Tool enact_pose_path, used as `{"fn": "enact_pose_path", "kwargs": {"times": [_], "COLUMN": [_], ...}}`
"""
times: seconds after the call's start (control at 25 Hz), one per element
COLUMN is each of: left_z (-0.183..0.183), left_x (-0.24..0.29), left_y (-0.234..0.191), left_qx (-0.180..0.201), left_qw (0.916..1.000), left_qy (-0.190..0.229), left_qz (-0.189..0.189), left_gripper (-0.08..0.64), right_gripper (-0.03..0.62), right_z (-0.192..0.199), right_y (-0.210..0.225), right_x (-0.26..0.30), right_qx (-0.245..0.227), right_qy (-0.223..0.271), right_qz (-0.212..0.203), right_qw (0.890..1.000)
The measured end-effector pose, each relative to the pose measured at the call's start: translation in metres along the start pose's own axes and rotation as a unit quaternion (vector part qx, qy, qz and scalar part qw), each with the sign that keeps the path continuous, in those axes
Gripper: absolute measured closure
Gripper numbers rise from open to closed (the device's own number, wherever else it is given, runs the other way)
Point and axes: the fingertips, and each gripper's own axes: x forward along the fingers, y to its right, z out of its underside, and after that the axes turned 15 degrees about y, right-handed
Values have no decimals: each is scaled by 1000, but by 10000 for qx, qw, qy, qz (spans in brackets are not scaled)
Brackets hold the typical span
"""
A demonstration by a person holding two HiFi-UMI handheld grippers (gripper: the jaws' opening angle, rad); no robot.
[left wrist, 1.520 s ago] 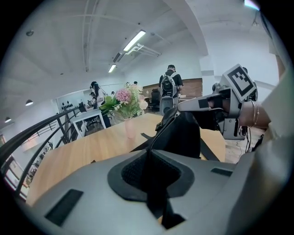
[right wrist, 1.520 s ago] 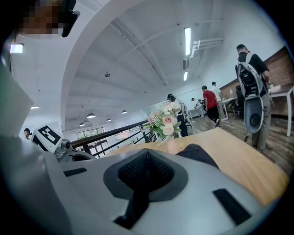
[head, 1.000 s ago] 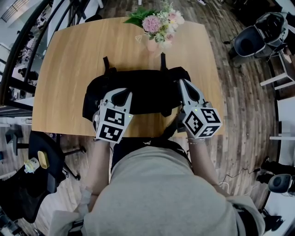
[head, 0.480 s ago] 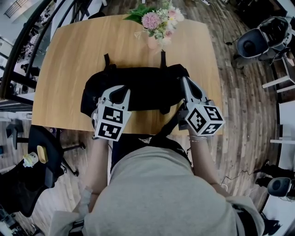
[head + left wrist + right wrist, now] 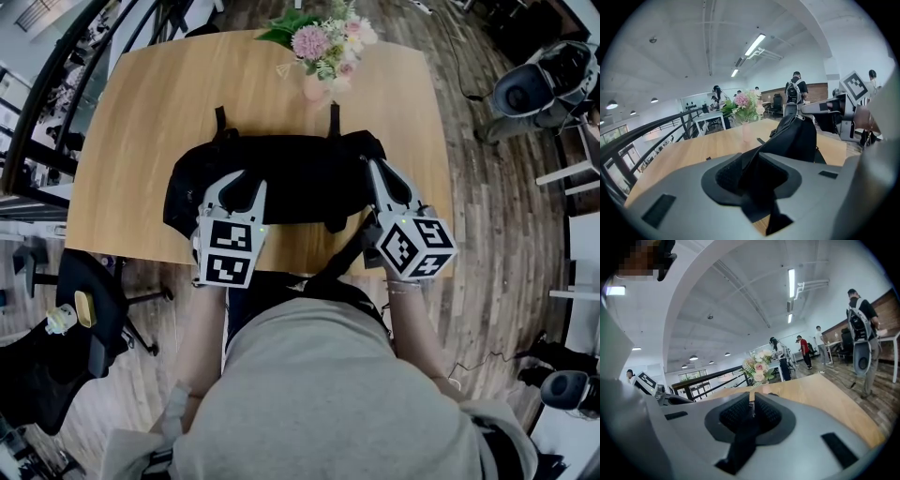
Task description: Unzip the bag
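Head view, bag: the black bag (image 5: 300,178) lies flat on the wooden table (image 5: 122,122), just on the person's side of the vase of flowers (image 5: 317,86); its length runs crosswise below the vase.
Head view, left gripper: the left gripper (image 5: 239,180) sits on the bag's end to the left of the vase; it is well nearer the person than the vase is.
Head view, right gripper: the right gripper (image 5: 375,169) is at the bag's other end, right of the vase and nearer the person.
Left gripper view, jaws: the jaws stand apart and have just been opening; a raised fold of the bag (image 5: 794,138) runs between them; the vase of flowers (image 5: 746,129) stands straight beyond the fold.
Right gripper view, jaws: the jaws have just eased open a little, yet only a thin slit shows; the pads are clamped on a small metal zipper pull (image 5: 752,408); black bag fabric hangs below it; the vase of flowers (image 5: 758,369) stands directly behind the pull, farther along the table.
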Motion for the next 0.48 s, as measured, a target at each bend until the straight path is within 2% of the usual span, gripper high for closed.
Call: {"fn": "enact_pose_path", "kwargs": {"times": [0.28, 0.48], "left_z": [-9, -22], "left_x": [-14, -23], "left_y": [-9, 0], "left_qx": [-318, -1129], "left_qw": [9991, 9925], "left_qy": [196, 458], "left_qz": [-212, -19], "left_gripper": [450, 451], "right_gripper": [524, 512], "right_z": [-8, -8], "right_y": [-28, -60], "right_x": [3, 5], "right_qx": [-87, -18], "right_qy": [41, -34], "right_qz": [-362, -847], "right_qw": [9993, 9964]}}
